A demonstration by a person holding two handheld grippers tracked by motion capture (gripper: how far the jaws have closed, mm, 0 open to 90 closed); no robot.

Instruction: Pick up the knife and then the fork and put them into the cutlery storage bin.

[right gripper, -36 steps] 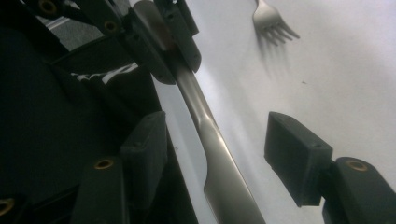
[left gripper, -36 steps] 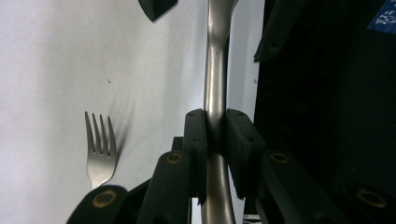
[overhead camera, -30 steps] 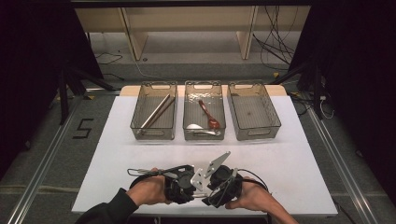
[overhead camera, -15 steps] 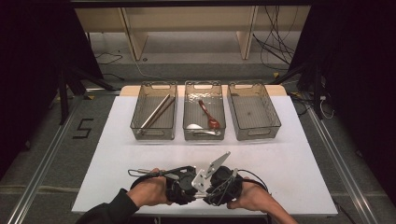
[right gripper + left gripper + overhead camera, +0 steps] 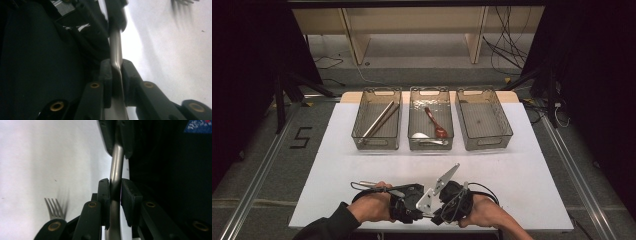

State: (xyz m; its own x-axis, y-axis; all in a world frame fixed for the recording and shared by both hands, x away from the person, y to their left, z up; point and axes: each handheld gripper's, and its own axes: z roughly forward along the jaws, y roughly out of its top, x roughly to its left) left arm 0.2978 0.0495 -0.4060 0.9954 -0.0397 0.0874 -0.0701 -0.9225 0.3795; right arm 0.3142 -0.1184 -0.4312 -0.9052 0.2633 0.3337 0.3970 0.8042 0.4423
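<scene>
Worktop point(image 5: 337, 165): white, rectangular, carrying all items below.

Bins, three, clear plastic, in a row along the far edge. Left bin point(image 5: 361, 131): holds two long sticks point(image 5: 379, 119) lying diagonally. Middle bin point(image 5: 414, 125): holds a red spoon point(image 5: 435, 123) and a pale utensil point(image 5: 424, 136) at its near end. Right bin point(image 5: 502, 120): one small dark speck on its floor, too small to identify.

Left tool point(image 5: 408, 206): at the near edge, about midway along it, held in the person's left hand point(image 5: 373, 206). Jaws narrow, clamped on the fork handle point(image 5: 117, 157) in the left gripper view.

Right tool point(image 5: 443, 206): just beside the left tool at the near edge, held in the right hand point(image 5: 487, 216); grey three-cornered plate on top. Jaws narrow, clamped on the same handle in the right gripper view.

Fork point(image 5: 55, 210): metal, gripped by both tools at the near edge; tines visible against the worktop in the left gripper view.
</scene>
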